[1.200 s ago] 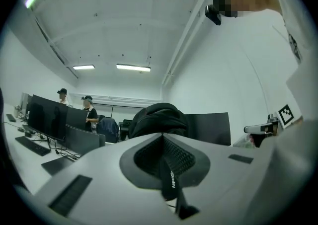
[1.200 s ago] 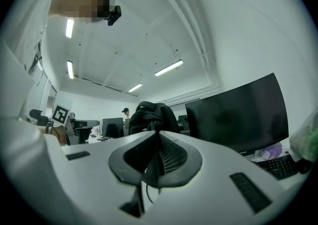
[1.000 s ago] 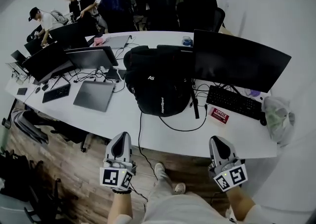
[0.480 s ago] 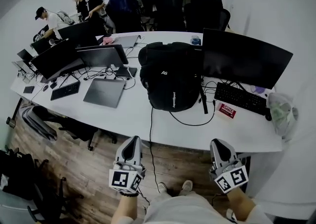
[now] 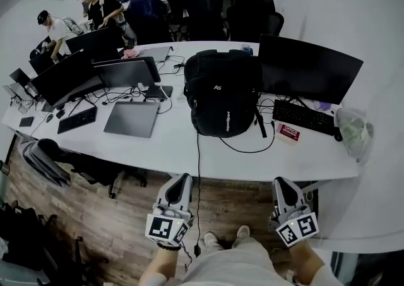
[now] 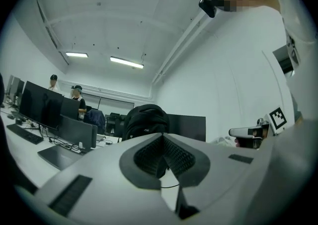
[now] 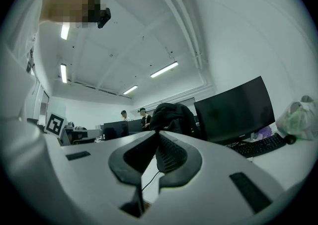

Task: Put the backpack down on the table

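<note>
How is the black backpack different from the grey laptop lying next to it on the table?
The backpack is black, while the laptop is grey. The backpack stands upright; the laptop lies flat with its lid closed. The backpack is bulky and rounded, and the laptop is a thin slab. Both rest on the same white table, side by side and apart.

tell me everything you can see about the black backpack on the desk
The backpack is black, of what looks like soft fabric, with a rounded top and a bulging front. Small white lettering sits high on its front, with more print lower down. It stands upright with its base on the white table, close beside a dark monitor. A black strap hangs down the side towards the monitor.
</note>
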`<state>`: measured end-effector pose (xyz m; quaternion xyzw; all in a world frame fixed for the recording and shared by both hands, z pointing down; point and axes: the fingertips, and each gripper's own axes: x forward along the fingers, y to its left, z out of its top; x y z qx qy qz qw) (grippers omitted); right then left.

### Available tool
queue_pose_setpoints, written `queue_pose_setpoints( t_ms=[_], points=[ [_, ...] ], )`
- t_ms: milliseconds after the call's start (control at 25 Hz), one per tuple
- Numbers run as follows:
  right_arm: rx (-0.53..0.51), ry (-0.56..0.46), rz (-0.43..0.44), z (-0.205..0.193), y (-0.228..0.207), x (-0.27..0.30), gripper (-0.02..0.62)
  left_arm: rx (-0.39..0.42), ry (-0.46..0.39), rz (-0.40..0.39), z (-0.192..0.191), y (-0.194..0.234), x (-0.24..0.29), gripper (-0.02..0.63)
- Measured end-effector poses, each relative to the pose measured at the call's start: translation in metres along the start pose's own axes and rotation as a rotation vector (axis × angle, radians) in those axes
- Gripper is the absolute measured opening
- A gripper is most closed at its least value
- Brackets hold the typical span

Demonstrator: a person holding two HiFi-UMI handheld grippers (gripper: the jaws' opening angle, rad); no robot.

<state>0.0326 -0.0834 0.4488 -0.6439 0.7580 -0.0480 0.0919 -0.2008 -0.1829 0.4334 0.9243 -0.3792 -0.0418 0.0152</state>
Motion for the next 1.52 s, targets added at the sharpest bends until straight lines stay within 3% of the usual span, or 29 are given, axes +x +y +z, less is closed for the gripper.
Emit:
queue_pose_setpoints(
  t_ms=[400, 920, 1520],
  points=[
    [0.006, -0.005, -0.059, 0.001, 0.011, -0.029, 0.015, 0.014, -0.019, -0.018, 0.006, -0.008, -0.020, 0.009],
    [-0.002, -0.020, -0.025, 0.020, 0.006, -0.060, 0.014, 0.059, -0.037, -0.025, 0.023, -0.054, -0.024, 0.009],
    [0.010, -0.033, -0.021, 0.022, -0.008, -0.069, 0.014, 0.078, -0.027, -0.014, 0.016, -0.070, -0.022, 0.009]
  ],
)
